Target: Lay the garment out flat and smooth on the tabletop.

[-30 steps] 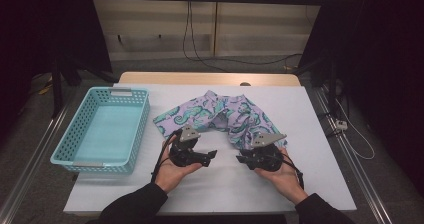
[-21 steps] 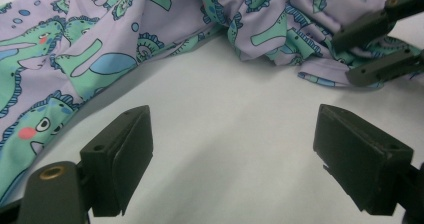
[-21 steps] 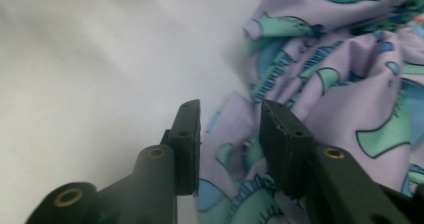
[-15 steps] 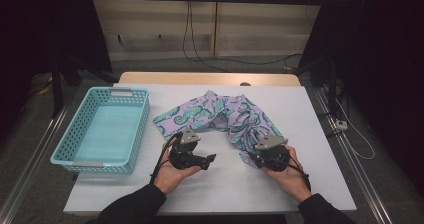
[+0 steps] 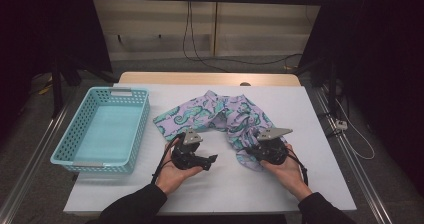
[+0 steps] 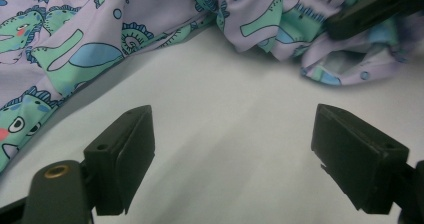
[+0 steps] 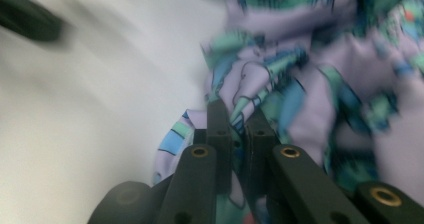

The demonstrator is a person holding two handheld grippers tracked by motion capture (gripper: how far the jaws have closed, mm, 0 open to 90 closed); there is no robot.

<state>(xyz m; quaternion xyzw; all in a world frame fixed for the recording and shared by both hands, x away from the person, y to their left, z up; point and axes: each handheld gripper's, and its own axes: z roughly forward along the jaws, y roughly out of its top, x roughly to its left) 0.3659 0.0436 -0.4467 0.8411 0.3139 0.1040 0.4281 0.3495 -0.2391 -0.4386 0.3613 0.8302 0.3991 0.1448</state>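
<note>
Because the garment (image 5: 220,115) is a thin, soft and light cloth that folds and slides easily, we judge it best taken at a hem or a bunched fold, and our right gripper (image 7: 239,115) has just been closing and now pinches such a fold at the near right corner. Our left gripper (image 6: 232,151) stands wide open over bare table (image 5: 220,184), the cloth just ahead of it. To its left the basket (image 5: 70,151) waits, with free room between.
</note>
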